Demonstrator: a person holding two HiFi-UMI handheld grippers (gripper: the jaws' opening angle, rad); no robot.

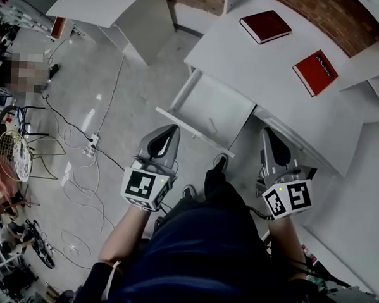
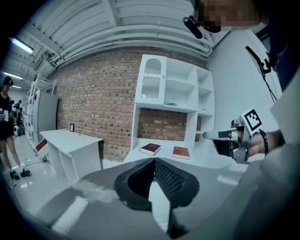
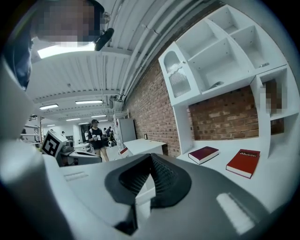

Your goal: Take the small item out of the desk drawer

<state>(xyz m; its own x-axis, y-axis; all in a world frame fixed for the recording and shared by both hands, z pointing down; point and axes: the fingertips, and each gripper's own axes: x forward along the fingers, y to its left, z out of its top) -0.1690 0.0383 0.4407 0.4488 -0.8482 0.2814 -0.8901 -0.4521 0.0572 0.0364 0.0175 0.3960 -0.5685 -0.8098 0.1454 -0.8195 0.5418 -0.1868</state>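
Step in hand: approach to open desk drawer (image 1: pixel 225 100), at 12 o'clock of left gripper (image 1: pixel 167 132)
Left gripper and right gripper (image 1: pixel 269 138): jaws of both clenched, nothing between them
Small item: not clearly made out; faint thin mark on drawer floor near front rim, possibly it
Advised: open one gripper before descent, enter from above clear of drawer walls, pinch low
Surface: white desk (image 1: pixel 269 79); dark red book (image 1: pixel 266 26) and red book (image 1: pixel 315 72) at 1 o'clock, well apart from drawer
Room: glossy grey floor, cables (image 1: pixel 82 149) at 9 o'clock, second white desk (image 1: pixel 102 4) at 11 o'clock, brick wall (image 2: pixel 93 98) behind
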